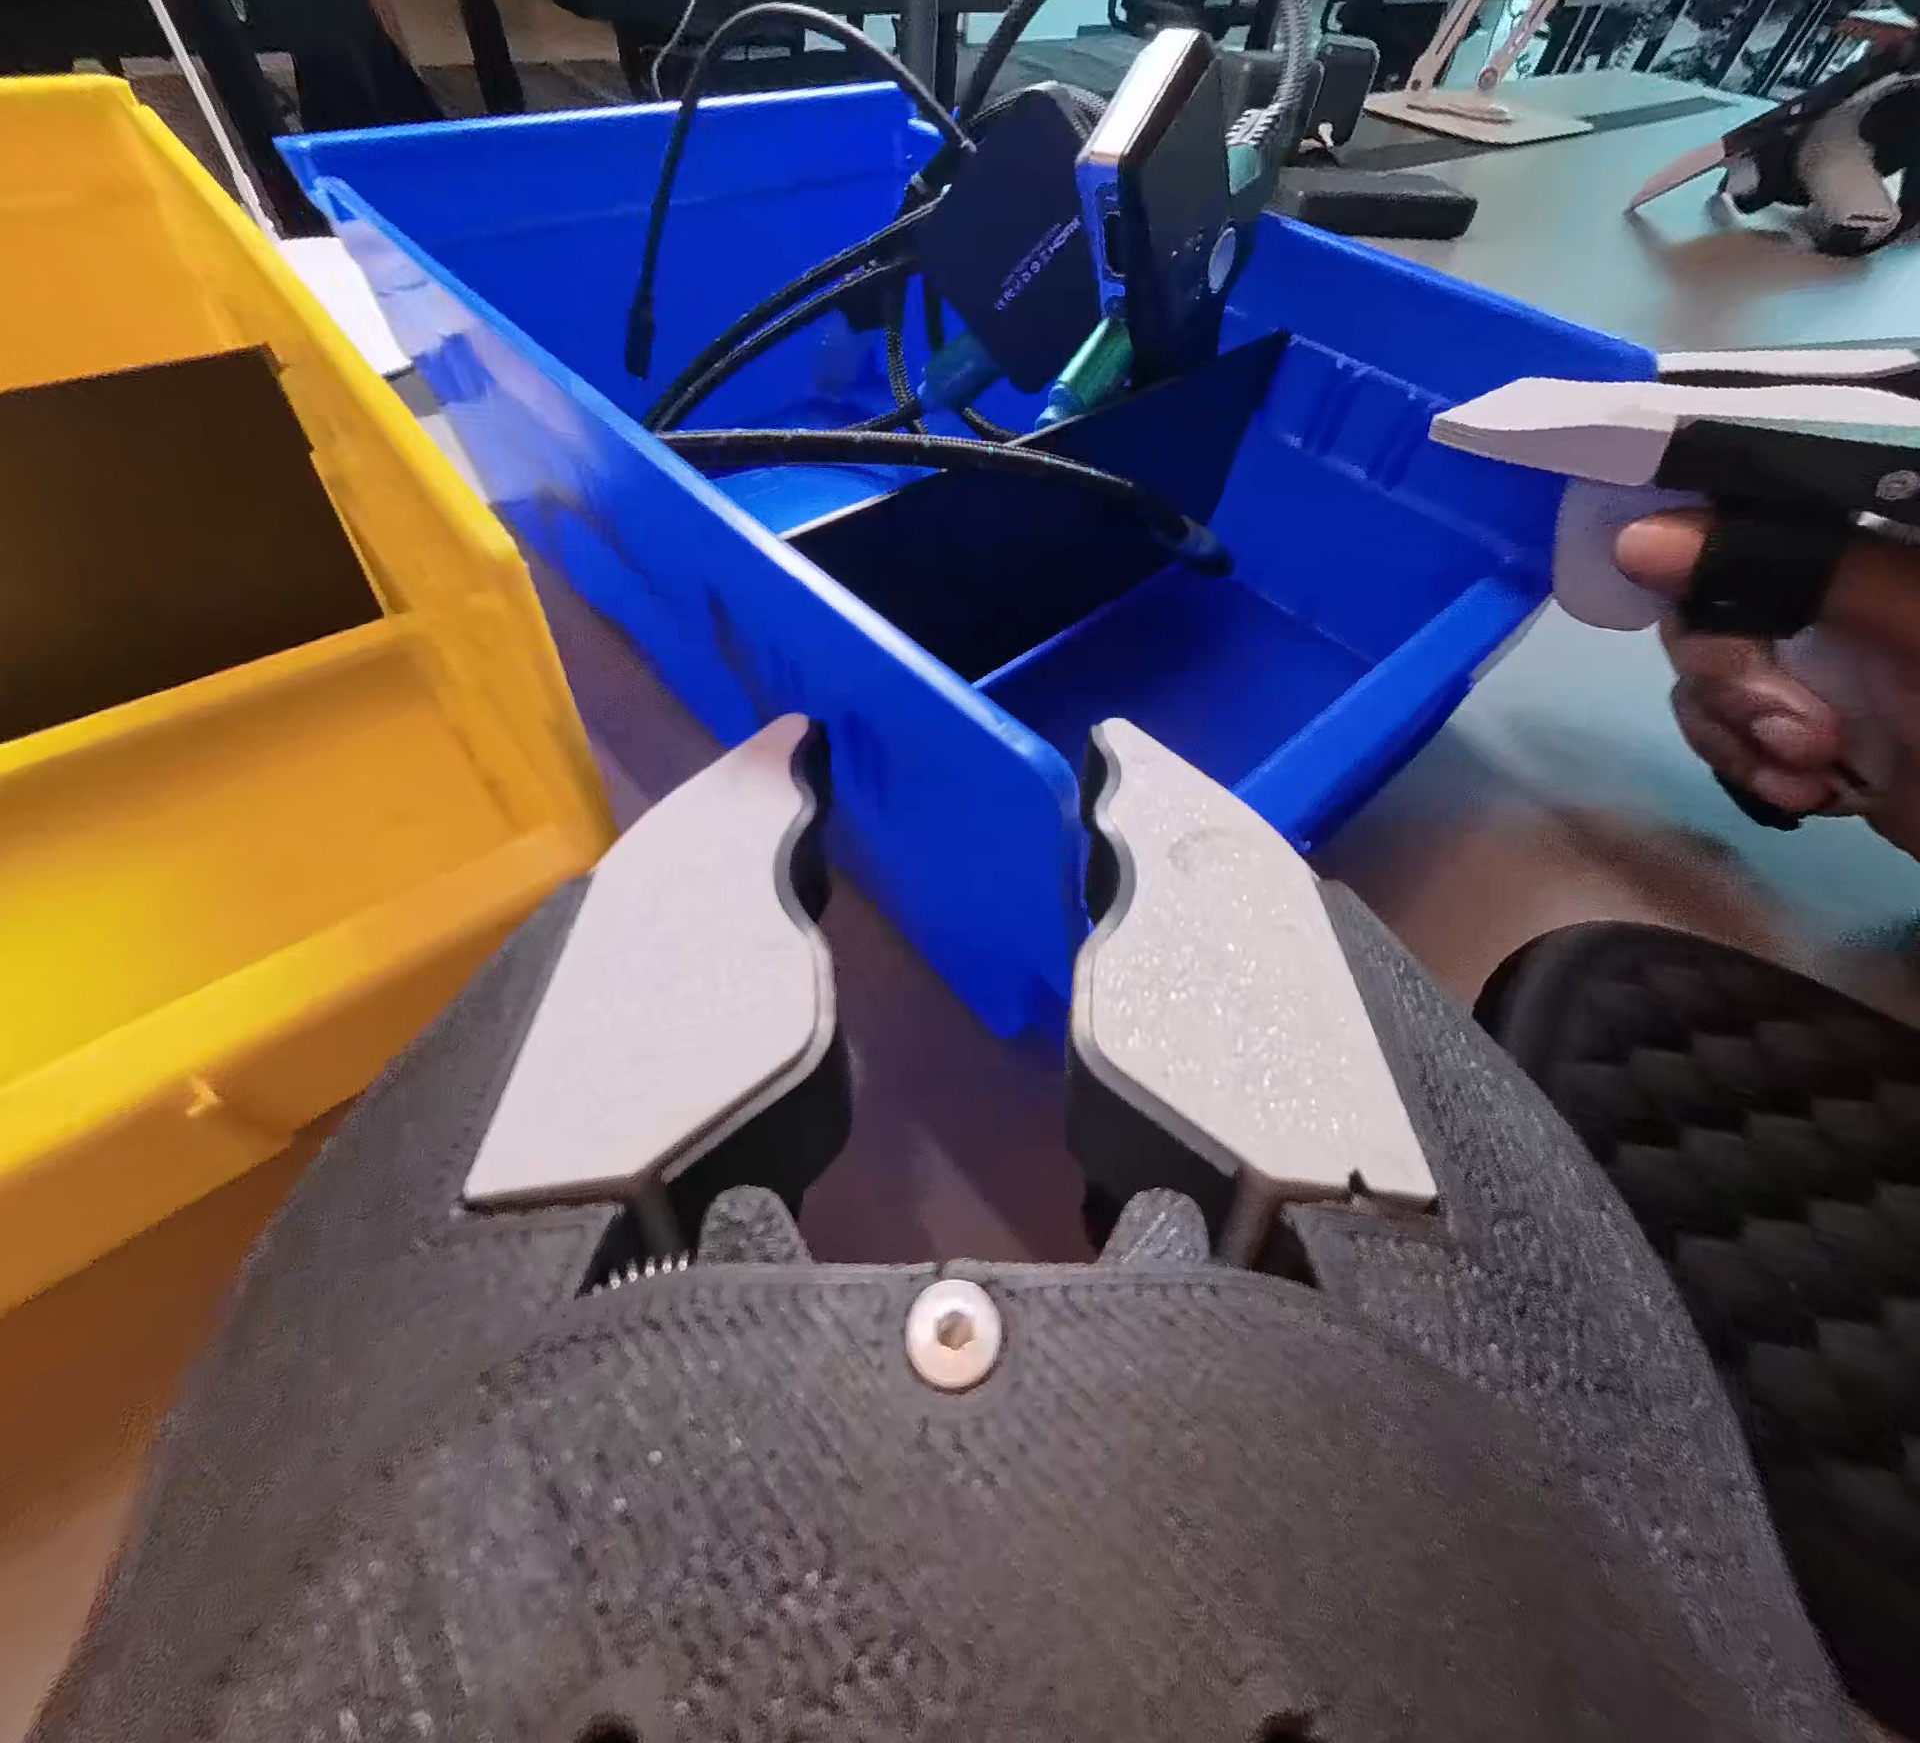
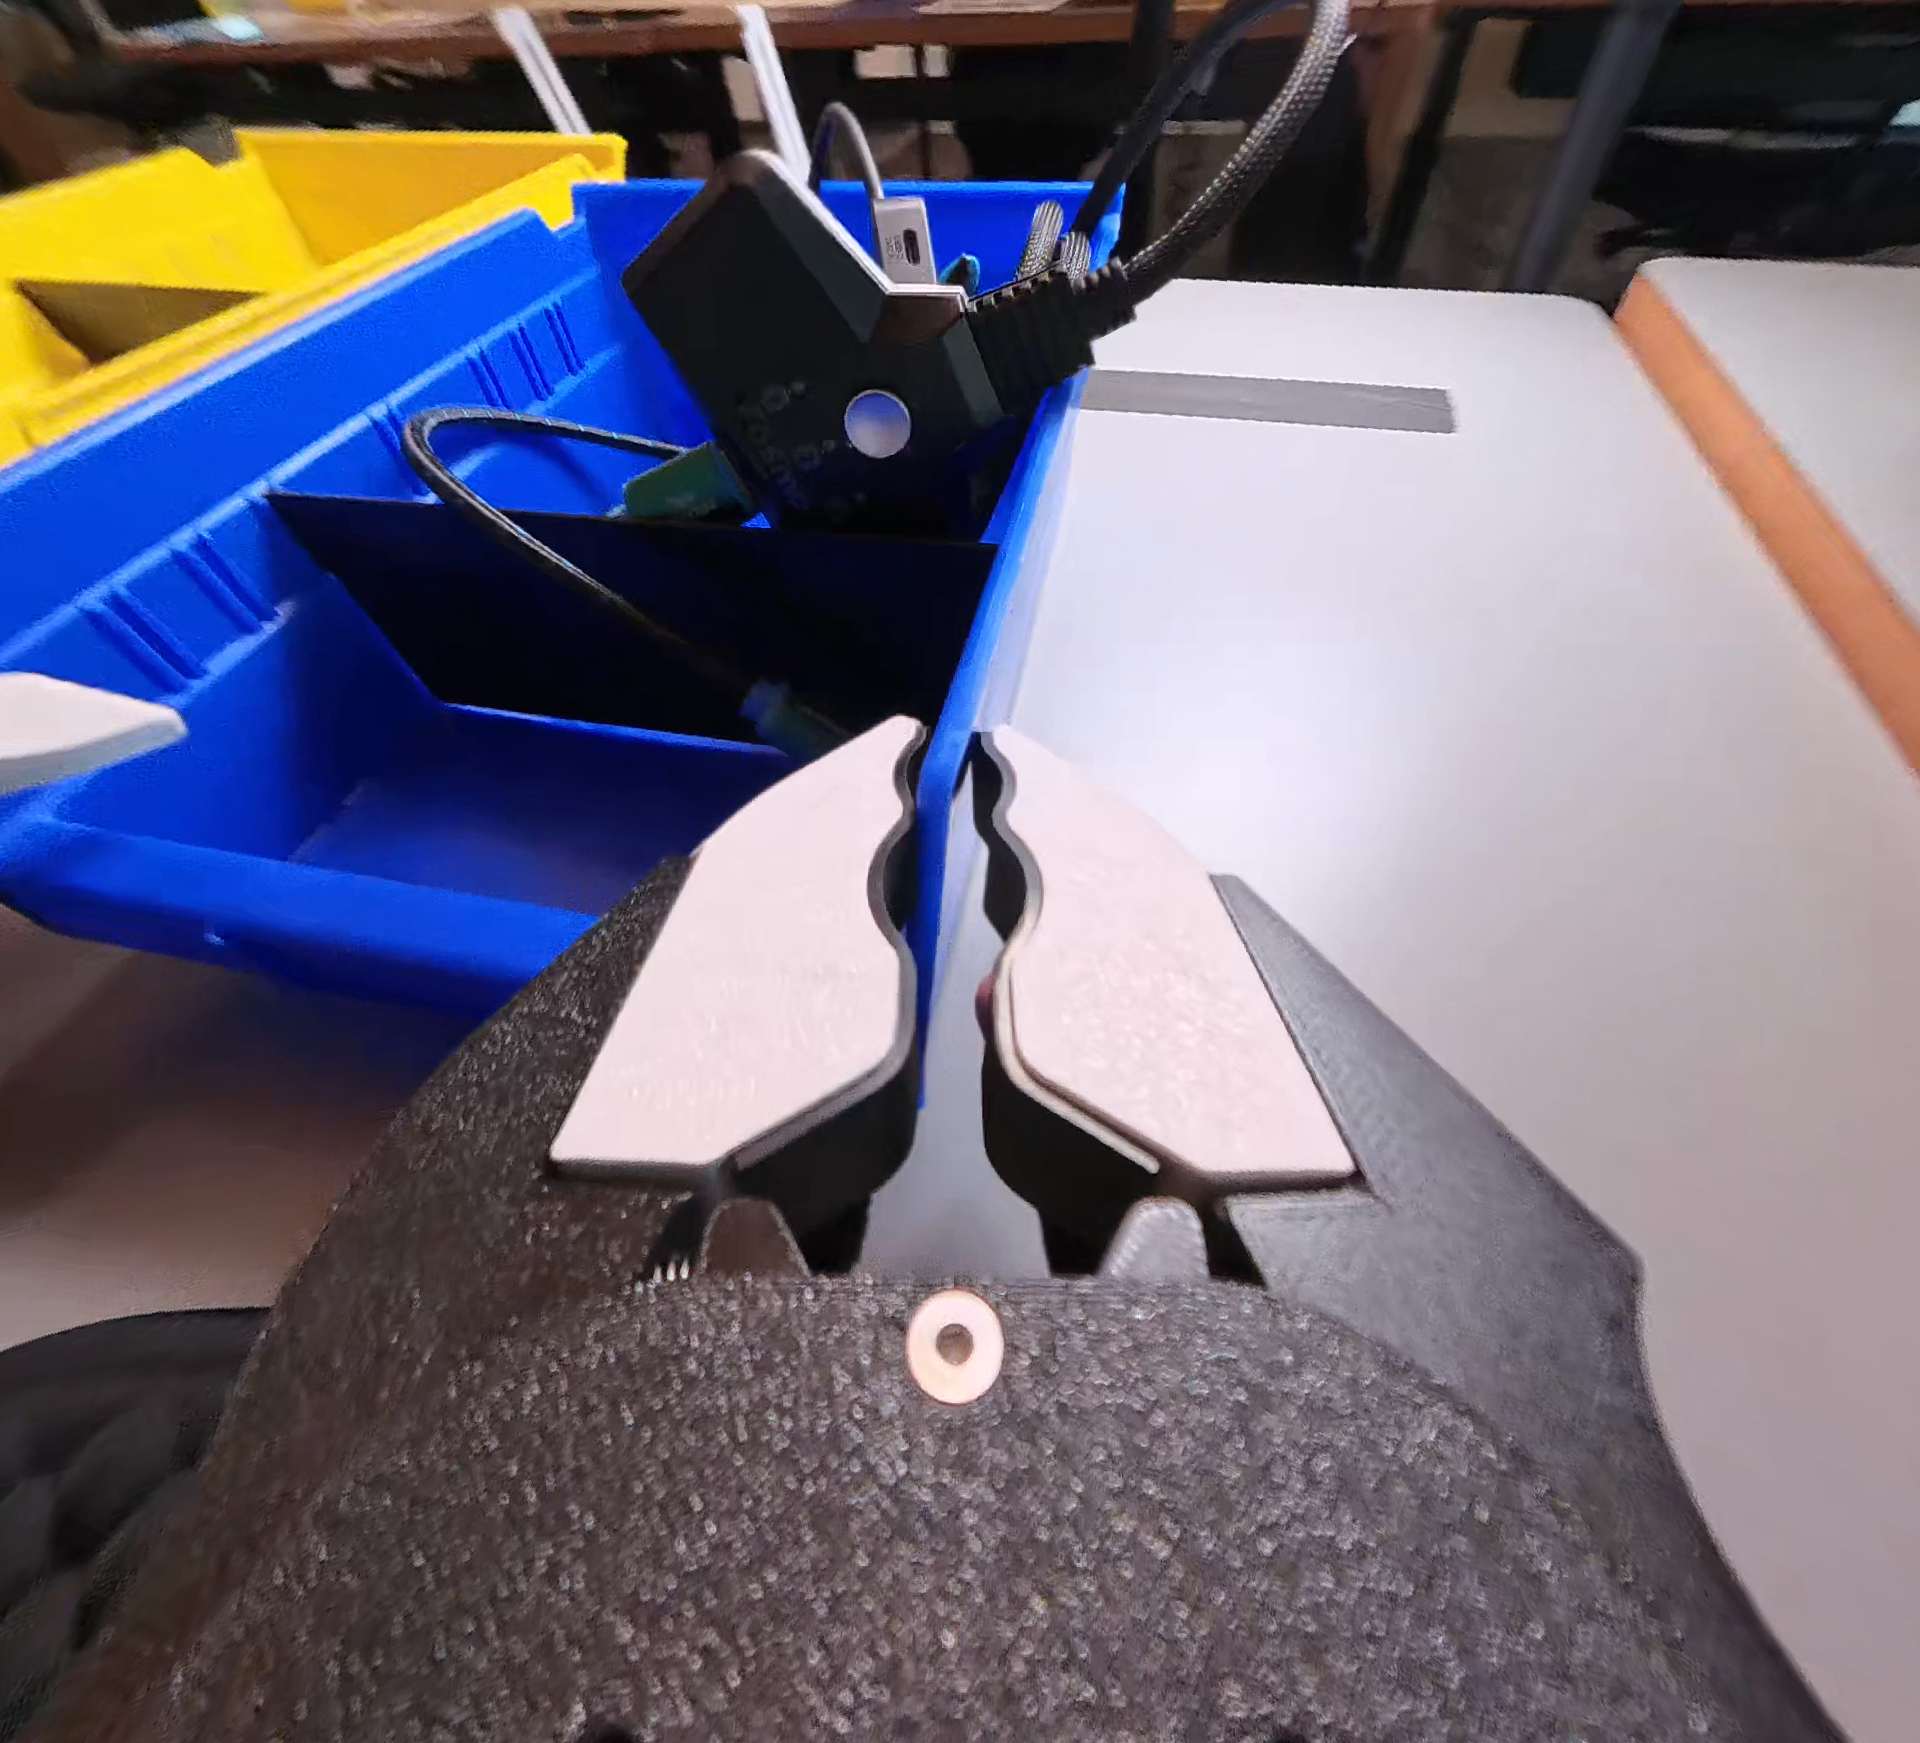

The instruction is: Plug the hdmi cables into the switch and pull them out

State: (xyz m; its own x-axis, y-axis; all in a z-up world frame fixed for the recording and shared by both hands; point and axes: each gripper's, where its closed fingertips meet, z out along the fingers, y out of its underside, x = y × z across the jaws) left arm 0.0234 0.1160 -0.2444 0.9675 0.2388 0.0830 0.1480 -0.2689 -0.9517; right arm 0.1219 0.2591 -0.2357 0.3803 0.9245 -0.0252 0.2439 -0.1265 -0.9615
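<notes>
a pale grey laminate tabletop (image 2: 1403,706) in a room of brown desks carries a blue plastic divided bin (image 1: 644,488) beside a yellow plastic bin (image 1: 208,758). the black hdmi switch (image 2: 800,343) leans in the blue bin's far compartment among black braided cables (image 1: 935,452), their ends partly hidden. the left tool (image 1: 951,758) is spread wide astride the bin's wall; the right tool (image 2: 948,753) is nearly together around the opposite wall, contact unclear.

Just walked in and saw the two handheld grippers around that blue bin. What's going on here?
A person holds a gripper in each hand at the blue bin. The left gripper straddles one side wall with its jaws apart; the right gripper has its jaws nearly shut around the opposite wall. Two black switch boxes and tangled cables sit in the bin's far compartment, untouched. A yellow bin stands beside it.
</notes>
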